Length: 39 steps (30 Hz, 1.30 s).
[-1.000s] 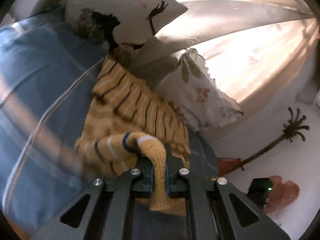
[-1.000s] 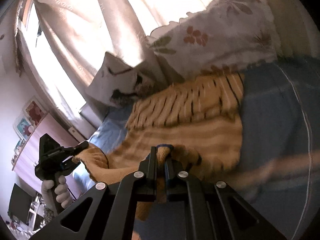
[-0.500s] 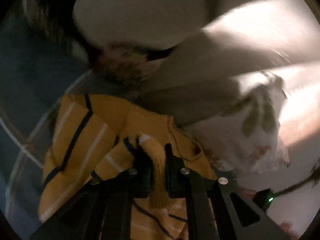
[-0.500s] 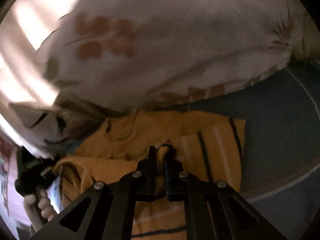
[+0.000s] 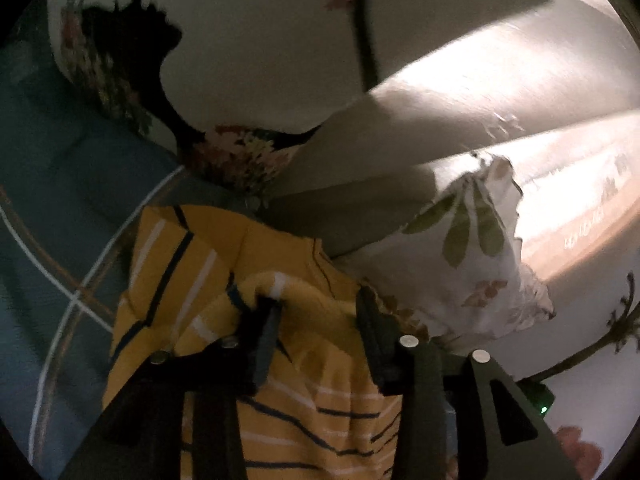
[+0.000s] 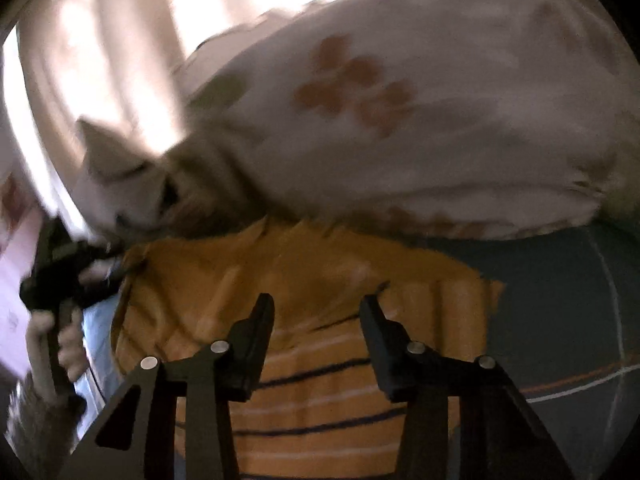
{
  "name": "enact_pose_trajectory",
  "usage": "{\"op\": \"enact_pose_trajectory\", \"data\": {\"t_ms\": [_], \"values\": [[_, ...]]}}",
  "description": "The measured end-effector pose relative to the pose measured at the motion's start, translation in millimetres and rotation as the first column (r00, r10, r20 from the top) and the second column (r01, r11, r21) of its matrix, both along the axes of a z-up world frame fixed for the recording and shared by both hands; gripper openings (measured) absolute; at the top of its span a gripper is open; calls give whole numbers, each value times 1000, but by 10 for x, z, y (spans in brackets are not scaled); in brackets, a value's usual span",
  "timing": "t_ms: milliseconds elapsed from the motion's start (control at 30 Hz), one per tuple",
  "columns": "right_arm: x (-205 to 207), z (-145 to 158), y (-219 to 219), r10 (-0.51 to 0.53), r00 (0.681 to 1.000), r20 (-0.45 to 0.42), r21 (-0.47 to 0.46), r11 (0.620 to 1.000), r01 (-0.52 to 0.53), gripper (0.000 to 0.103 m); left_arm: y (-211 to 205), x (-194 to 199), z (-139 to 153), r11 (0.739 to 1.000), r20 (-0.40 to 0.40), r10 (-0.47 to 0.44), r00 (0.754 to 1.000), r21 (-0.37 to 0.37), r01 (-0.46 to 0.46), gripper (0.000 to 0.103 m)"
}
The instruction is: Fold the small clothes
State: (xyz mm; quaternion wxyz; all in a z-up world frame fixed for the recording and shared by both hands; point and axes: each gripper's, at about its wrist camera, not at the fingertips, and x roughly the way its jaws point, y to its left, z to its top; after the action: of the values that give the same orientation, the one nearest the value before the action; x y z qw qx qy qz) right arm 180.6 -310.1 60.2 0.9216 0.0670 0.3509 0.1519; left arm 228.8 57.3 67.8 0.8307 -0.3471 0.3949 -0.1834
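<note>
Knitwear in mustard yellow, a small striped sweater (image 5: 304,412), lies on the blue bedspread (image 5: 60,208) just below the pillows, its upper part folded over onto the body. Thin navy and white stripes cross the ribbed knit; the cloth is soft and lumpy where it doubles up.

The left gripper (image 5: 316,312) hangs low over the sweater with its fingers spread wide. A rolled sleeve cuff (image 5: 276,284) with a white band drapes over the tip of the left-hand finger and arches across the gap; nothing is pinched.

The right gripper (image 6: 316,308) is likewise spread wide above the folded edge, its black fingertips just over the cloth, empty. In the right wrist view the left gripper shows at the far left, gripped by a pale-gloved hand (image 6: 60,332) with a grey fuzzy cuff; the picture is blurred there.

Beyond the sweater sits a white floral pillow (image 6: 400,120) with rust-coloured blossoms and a frilled edge, and a second printed pillow (image 5: 240,40) with a dark figure. Pale curtains (image 5: 500,120) glow behind them. The bedspread carries thin white and orange lines.
</note>
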Motion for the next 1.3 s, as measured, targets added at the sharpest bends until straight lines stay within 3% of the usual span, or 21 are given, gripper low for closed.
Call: {"op": "enact_pose_trajectory", "data": {"t_ms": [133, 233, 300, 433, 500, 600, 667, 733, 833, 900, 1000, 1100, 1233, 1300], "values": [[109, -115, 123, -81, 996, 40, -124, 989, 85, 50, 34, -32, 71, 997, 35, 30, 999, 75, -33, 48], [241, -210, 109, -107, 993, 57, -168, 979, 115, 67, 144, 51, 14, 997, 5, 60, 998, 43, -60, 48], [335, -250, 144, -102, 993, 55, -202, 973, 112, 68, 156, 66, -2, 998, 9, 48, 999, 47, -49, 48], [560, -361, 322, -62, 997, 56, -297, 952, 76, 71, -156, 64, -6, 987, 36, -85, 996, 141, 79, 48], [631, -387, 389, -36, 999, 38, -323, 945, 46, 70, -399, 55, 1, 959, 53, -195, 979, 220, 179, 48], [738, -413, 397, -44, 999, -8, -319, 947, 39, 6, -726, 82, -35, 891, 31, -327, 944, 342, 298, 48], [791, -408, 304, -104, 995, 5, -303, 948, 101, 5, -848, 183, -129, 849, -16, -314, 949, 444, 288, 48], [854, -433, 158, -176, 984, 4, -283, 944, 170, 4, -793, 332, -227, 845, -50, -237, 970, 481, 232, 48], [929, -508, 0, -247, 969, -23, -245, 941, 234, 4, -511, 608, -419, 899, -107, -94, 990, 419, 130, 40], [976, -561, -93, -276, 959, -55, -198, 945, 261, 4, -357, 694, -515, 933, -139, -46, 989, 347, 92, 27], [1040, -630, -271, -308, 944, -118, -98, 950, 298, 8, -95, 757, -624, 984, -164, -9, 986, 175, 38, 27], [998, -628, -466, -311, 939, -149, -20, 950, 311, 23, 98, 729, -665, 999, -171, -2, 985, 51, 11, 27], [728, -430, -684, -346, 931, -114, 17, 936, 350, 40, 257, 550, -515, 1000, -141, 11, 990, 18, -8, 31], [527, -334, -778, -333, 936, -110, 47, 939, 340, 44, 357, 430, -422, 1000, -121, 26, 992, 15, -24, 41]]}}
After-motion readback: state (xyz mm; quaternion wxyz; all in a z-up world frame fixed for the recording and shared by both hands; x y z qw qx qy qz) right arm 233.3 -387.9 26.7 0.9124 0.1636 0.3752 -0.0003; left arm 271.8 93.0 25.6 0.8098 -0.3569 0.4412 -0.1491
